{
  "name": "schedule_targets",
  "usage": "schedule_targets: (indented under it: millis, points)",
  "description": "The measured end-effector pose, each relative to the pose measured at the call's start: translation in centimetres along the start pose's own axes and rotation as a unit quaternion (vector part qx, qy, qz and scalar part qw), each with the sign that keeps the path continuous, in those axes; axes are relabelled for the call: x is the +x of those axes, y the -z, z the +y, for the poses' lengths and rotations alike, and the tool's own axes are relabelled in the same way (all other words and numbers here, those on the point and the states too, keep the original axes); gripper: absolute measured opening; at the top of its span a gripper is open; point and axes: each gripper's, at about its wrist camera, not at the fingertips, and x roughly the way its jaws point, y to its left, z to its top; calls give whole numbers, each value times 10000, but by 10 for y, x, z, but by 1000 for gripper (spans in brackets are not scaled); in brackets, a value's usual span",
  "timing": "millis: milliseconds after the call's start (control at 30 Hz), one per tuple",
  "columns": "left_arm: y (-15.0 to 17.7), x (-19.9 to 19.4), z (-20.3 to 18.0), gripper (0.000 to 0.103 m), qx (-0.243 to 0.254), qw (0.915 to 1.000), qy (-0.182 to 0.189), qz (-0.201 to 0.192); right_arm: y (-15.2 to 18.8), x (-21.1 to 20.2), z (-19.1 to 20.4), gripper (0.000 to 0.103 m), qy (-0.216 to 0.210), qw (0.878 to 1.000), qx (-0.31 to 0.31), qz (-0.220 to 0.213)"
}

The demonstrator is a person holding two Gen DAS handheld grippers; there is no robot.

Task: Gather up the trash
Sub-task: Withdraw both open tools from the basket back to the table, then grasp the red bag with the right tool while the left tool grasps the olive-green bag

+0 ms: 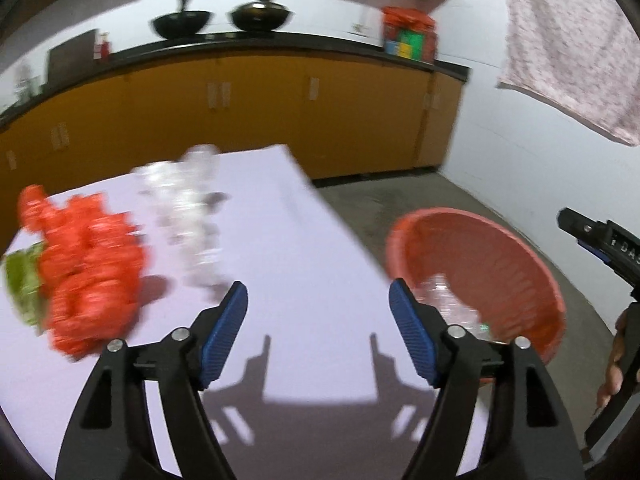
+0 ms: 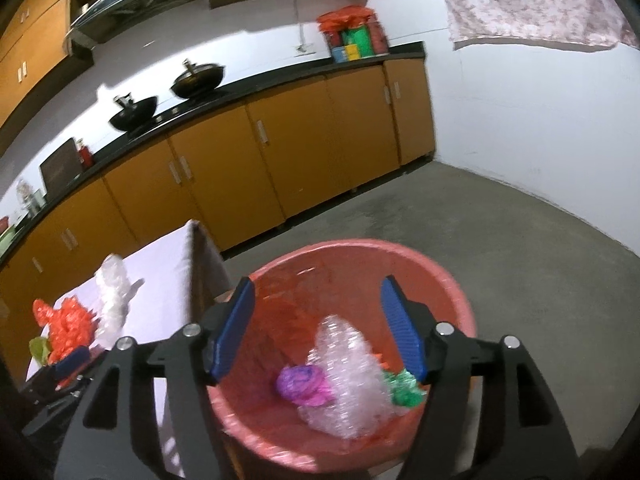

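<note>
Right wrist view shows us what the left barely does: clear plastic wrap (image 2: 344, 376), purple (image 2: 300, 386) and green (image 2: 404, 388) scraps lying in the pink basket (image 2: 448, 280) on the floor. Our right gripper (image 2: 318, 328) hangs spread and empty above it. Left of the basket, our left gripper (image 1: 318, 334) gapes empty over the white table (image 1: 304, 240), near an orange bag (image 1: 88, 272) and a clear wrapper (image 1: 188, 216).

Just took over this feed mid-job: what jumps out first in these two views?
The salmon-pink basket on the floor beside the table grabs the eye, with clear crinkled plastic, a purple wad and a green wad already inside, under the open, empty right gripper. On the table, a bright red plastic heap and more clear plastic lie ahead of the open left gripper.
</note>
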Motion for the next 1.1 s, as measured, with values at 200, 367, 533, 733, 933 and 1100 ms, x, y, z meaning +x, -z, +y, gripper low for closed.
schedule_targets:
  millis: [200,367,533,733,933,1100]
  points:
    - [12,-31,72,76,-267,9957,-866,-187,13,4,48,67,-437,9983,-328,199]
    - [26,-58,141,79,-724,9831,-1651,-310,31,7,104,67,-865,9930,-685,426]
    - [40,-76,202,79,-1105,9685,-2205,-341,53,10,168,67,-1317,9836,-1025,690]
    - [47,-86,245,84,-1267,9576,-2554,-418,87,18,247,67,-1782,9682,-1383,1081]
    - [47,-82,272,87,-1290,9551,-2631,-438,112,32,304,67,-2027,9590,-1388,1411]
    - [49,-82,289,87,-1429,9542,-2592,-437,119,43,342,74,-1970,9597,-1364,1470]
